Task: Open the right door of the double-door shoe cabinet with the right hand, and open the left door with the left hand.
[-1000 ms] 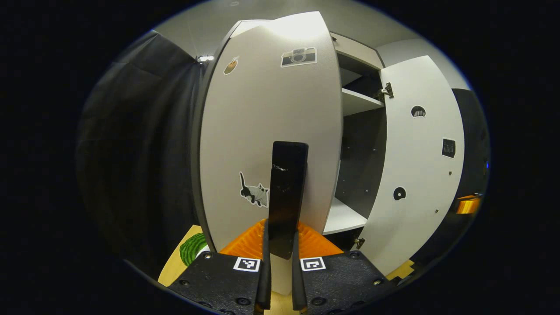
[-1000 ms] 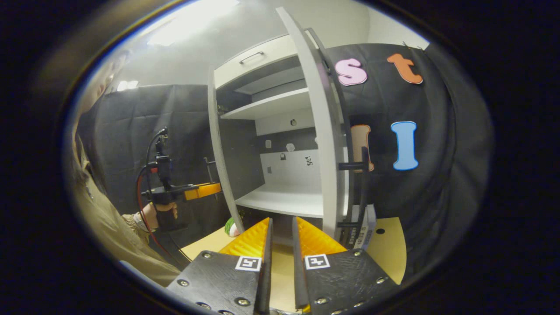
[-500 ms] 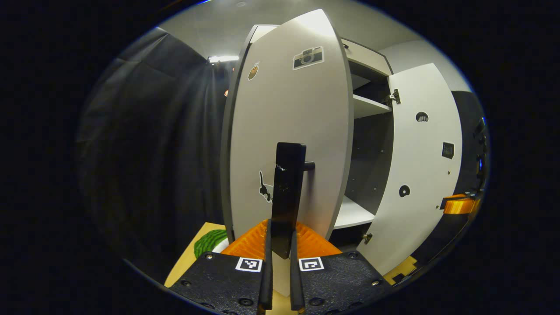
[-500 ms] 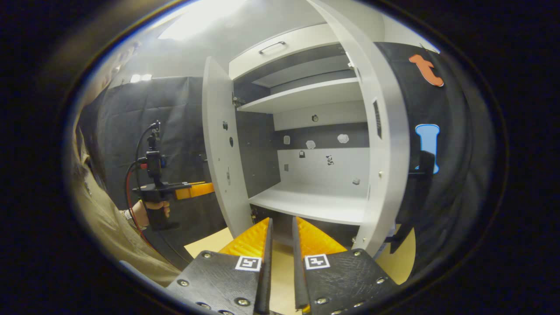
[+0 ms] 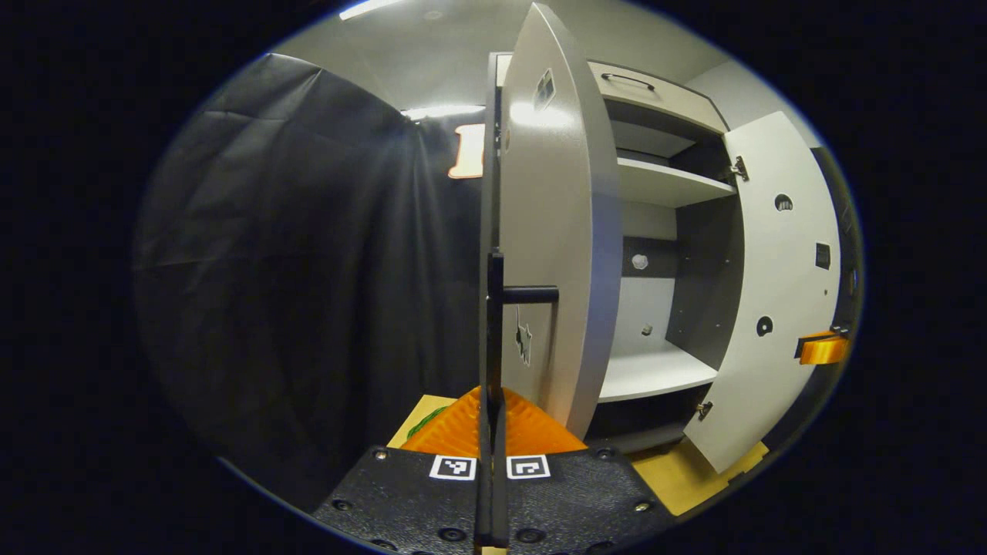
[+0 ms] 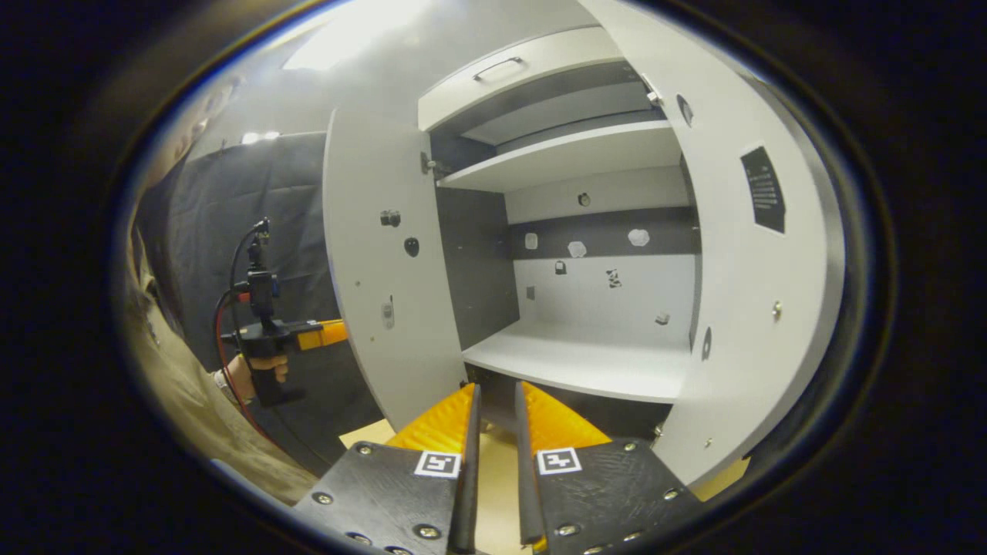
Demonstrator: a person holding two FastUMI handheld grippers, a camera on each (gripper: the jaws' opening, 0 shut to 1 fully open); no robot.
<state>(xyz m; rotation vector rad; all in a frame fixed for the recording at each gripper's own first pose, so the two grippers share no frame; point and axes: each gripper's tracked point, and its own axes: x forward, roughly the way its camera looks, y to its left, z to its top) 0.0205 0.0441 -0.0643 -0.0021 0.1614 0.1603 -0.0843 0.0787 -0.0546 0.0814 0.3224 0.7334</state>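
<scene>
The shoe cabinet stands with both doors swung out. In the left gripper view the left door (image 5: 551,231) is nearly edge-on, and its black bar handle (image 5: 494,324) runs down between my left gripper's (image 5: 491,395) fingers, which press on it. The right door (image 5: 779,293) hangs wide open. In the right gripper view I look into the cabinet between the left door (image 6: 378,254) and the right door (image 6: 756,308). My right gripper (image 6: 496,393) floats in front of the lower shelf (image 6: 586,362), a narrow gap between its fingers and nothing in it. The left gripper (image 6: 324,334) is behind the left door.
A drawer front (image 6: 501,69) with a metal pull tops the cabinet. A person's hand (image 6: 258,370) and sleeve (image 6: 177,401) are at the left. A green object (image 5: 424,420) lies on the wooden floor (image 5: 694,478) by the left door. Black cloth walls stand on both sides.
The left door has swung further out with my left gripper on its handle, and its front face has turned almost edge-on. The right gripper view has turned onto the inside of the right door.
</scene>
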